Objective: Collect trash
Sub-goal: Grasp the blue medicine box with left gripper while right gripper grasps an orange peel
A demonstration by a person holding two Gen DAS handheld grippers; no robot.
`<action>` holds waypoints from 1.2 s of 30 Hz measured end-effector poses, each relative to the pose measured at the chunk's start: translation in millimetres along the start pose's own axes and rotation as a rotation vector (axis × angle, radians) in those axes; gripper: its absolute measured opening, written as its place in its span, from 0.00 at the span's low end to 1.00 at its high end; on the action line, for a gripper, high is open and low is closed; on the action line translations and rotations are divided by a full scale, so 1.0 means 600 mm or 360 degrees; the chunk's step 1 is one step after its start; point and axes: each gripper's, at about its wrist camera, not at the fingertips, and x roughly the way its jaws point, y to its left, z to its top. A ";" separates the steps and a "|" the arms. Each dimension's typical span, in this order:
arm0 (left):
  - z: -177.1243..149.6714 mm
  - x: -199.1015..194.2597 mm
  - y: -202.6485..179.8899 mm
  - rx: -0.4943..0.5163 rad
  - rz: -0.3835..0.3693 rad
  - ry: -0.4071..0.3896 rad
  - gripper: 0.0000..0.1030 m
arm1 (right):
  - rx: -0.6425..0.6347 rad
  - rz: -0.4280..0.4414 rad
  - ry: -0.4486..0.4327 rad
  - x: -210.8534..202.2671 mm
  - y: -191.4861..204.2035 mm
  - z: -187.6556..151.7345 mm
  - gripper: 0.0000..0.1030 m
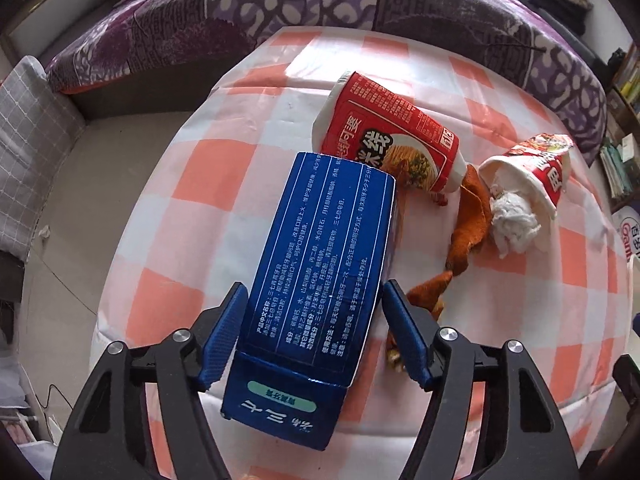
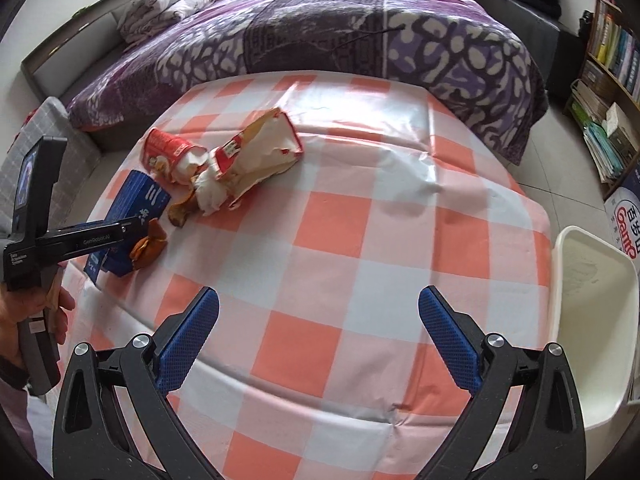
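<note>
A blue toothpaste box [image 1: 320, 260] lies near the left edge of the checked table [image 1: 180, 184], between the fingers of my left gripper [image 1: 315, 286]. Both blue pads sit against its long sides. Beyond it a red noodle cup [image 1: 388, 140] lies on its side, then brown-orange peel scraps [image 1: 472, 220] and a second tipped cup [image 1: 532, 172] with a white tissue wad [image 1: 512, 224] at its mouth. In the right wrist view the same box [image 2: 136, 204] and cups [image 2: 168, 152] are far left. My right gripper [image 2: 319, 291] hangs open over bare cloth, holding nothing.
A white plastic tub [image 2: 592, 320] stands off the table's right edge. A bed with a purple cover [image 2: 320, 32] lies behind the table, and bookshelves [image 2: 612, 48] line the right wall. A hand [image 2: 24, 312] holds the left gripper's handle at far left.
</note>
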 end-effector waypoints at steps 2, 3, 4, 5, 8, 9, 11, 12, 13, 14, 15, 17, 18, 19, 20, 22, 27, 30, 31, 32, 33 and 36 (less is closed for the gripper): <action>-0.021 -0.013 0.014 -0.0029 -0.0036 -0.0015 0.60 | -0.0040 0.0034 0.0057 0.013 0.019 -0.012 0.93; -0.032 -0.018 0.025 -0.0060 -0.0064 -0.0023 0.59 | -0.0055 0.0040 0.0074 0.018 0.027 -0.015 0.93; -0.043 -0.022 0.037 -0.0096 -0.0095 -0.0033 0.59 | -0.0072 0.0041 0.0084 0.023 0.038 -0.019 0.93; -0.055 -0.028 0.048 -0.0137 -0.0128 -0.0044 0.58 | -0.0078 0.0044 0.0086 0.027 0.048 -0.021 0.93; -0.089 -0.046 0.084 -0.0241 -0.0198 -0.0087 0.58 | -0.0031 0.0105 0.0077 0.038 0.076 -0.018 0.93; -0.101 -0.054 0.095 -0.0269 -0.0208 -0.0106 0.58 | -0.0006 0.0122 0.0075 0.042 0.084 -0.014 0.93; -0.121 -0.069 0.114 -0.0313 -0.0225 -0.0148 0.58 | 0.0051 0.0166 0.0065 0.053 0.107 -0.003 0.93; -0.131 -0.076 0.124 -0.0335 -0.0229 -0.0171 0.58 | 0.0067 0.0175 0.0058 0.058 0.118 0.002 0.93; -0.141 -0.082 0.132 -0.0351 -0.0223 -0.0192 0.58 | 0.0079 0.0184 0.0048 0.065 0.133 0.009 0.93; -0.150 -0.088 0.139 -0.0363 -0.0210 -0.0212 0.58 | 0.0084 0.0189 0.0043 0.073 0.147 0.015 0.93; -0.159 -0.092 0.149 -0.0376 -0.0205 -0.0229 0.58 | 0.0089 0.0187 0.0035 0.081 0.164 0.021 0.93; -0.175 -0.098 0.163 -0.0417 -0.0214 -0.0255 0.58 | 0.0103 0.0191 0.0029 0.094 0.187 0.028 0.93; -0.182 -0.100 0.173 -0.0437 -0.0222 -0.0267 0.58 | 0.0110 0.0187 0.0034 0.102 0.199 0.031 0.93; -0.187 -0.102 0.180 -0.0458 -0.0229 -0.0280 0.58 | 0.0112 0.0178 0.0042 0.112 0.213 0.033 0.93; -0.190 -0.104 0.187 -0.0479 -0.0238 -0.0293 0.58 | 0.0105 0.0171 0.0050 0.119 0.220 0.035 0.93; -0.198 -0.109 0.199 -0.0503 -0.0263 -0.0319 0.58 | 0.0067 0.0141 0.0079 0.137 0.238 0.038 0.92; -0.208 -0.118 0.205 -0.0512 -0.0314 -0.0304 0.58 | -0.0025 0.0206 0.0141 0.157 0.242 0.041 0.20; -0.208 -0.129 0.202 -0.0535 -0.0353 -0.0277 0.58 | 0.0027 0.0255 0.0160 0.143 0.209 0.037 0.19; -0.208 -0.134 0.200 -0.0543 -0.0355 -0.0274 0.58 | 0.0033 0.0258 0.0134 0.129 0.192 0.035 0.19; -0.205 -0.142 0.195 -0.0549 -0.0354 -0.0274 0.58 | 0.0039 0.0258 0.0115 0.119 0.178 0.030 0.19; -0.202 -0.150 0.189 -0.0550 -0.0355 -0.0280 0.58 | 0.0050 0.0257 0.0096 0.104 0.159 0.027 0.19; -0.192 -0.181 0.165 -0.0549 -0.0372 -0.0317 0.58 | 0.0084 0.0254 0.0042 0.064 0.109 0.018 0.19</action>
